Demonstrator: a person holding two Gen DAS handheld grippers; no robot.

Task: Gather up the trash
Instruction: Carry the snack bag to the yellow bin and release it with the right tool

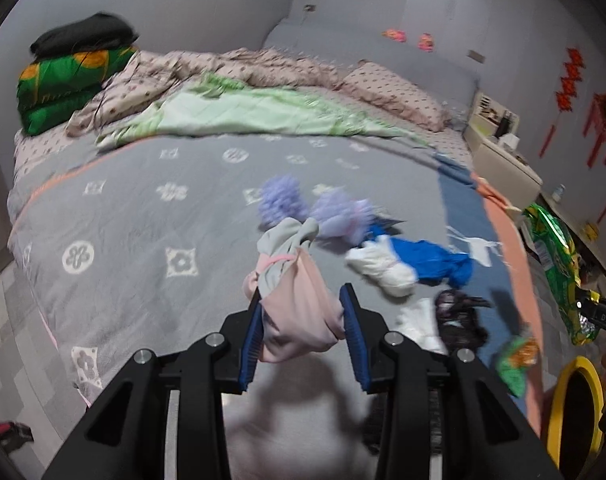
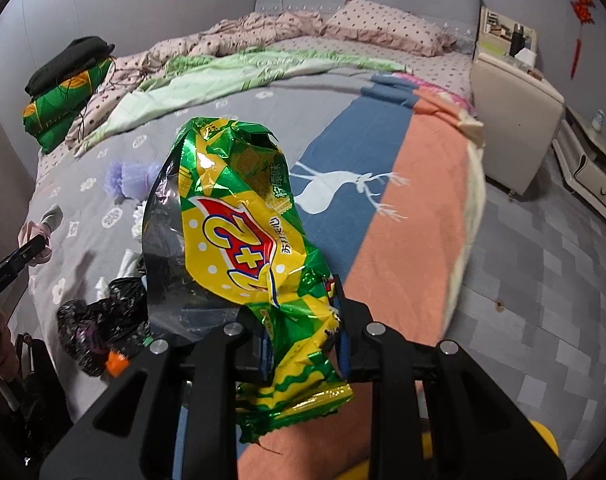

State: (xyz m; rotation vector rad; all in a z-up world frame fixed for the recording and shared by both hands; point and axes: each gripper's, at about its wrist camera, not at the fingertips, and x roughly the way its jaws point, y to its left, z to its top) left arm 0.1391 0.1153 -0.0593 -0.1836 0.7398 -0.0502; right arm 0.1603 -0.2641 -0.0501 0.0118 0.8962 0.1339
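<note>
Green-and-yellow snack wrapper (image 2: 247, 216) pinched in the right claw (image 2: 303, 320), jaws nearly closed on its lower third, long axis running up and away from the claw, torn mouth at the far end, crimped bottom edge hanging below the pads. Readable on the foil: a big red-and-white "2+2" badge, plus Chinese characters alongside, too crumpled to read with confidence. Clear of the bed (image 2: 403, 184), held over its near corner.

Pink-and-grey cloth bundle (image 1: 299, 300) gripped in the left claw (image 1: 303, 332), jaws partly closed around its bulk, grey ends poking out beyond the fingertips. Also lifted, the blanket underneath blurred.

Beyond the left claw on the blanket: lilac fluffy item (image 1: 281, 204), then a blue-and-white crumple (image 1: 403, 260) to the right. Just right of the left claw, a dark patterned piece (image 1: 459, 316) beside something white, and further right a small green-and-orange scrap (image 1: 515, 360), probably another wrapper, though motion blur leaves that unsure.

Yellow-rimmed bin (image 1: 575, 396) low and right of the left claw, directly beneath the right claw in its own view. Right claw plainly nearer: drop for the wrapper looks close to straight down, while the left load needs a swing rightward.
</note>
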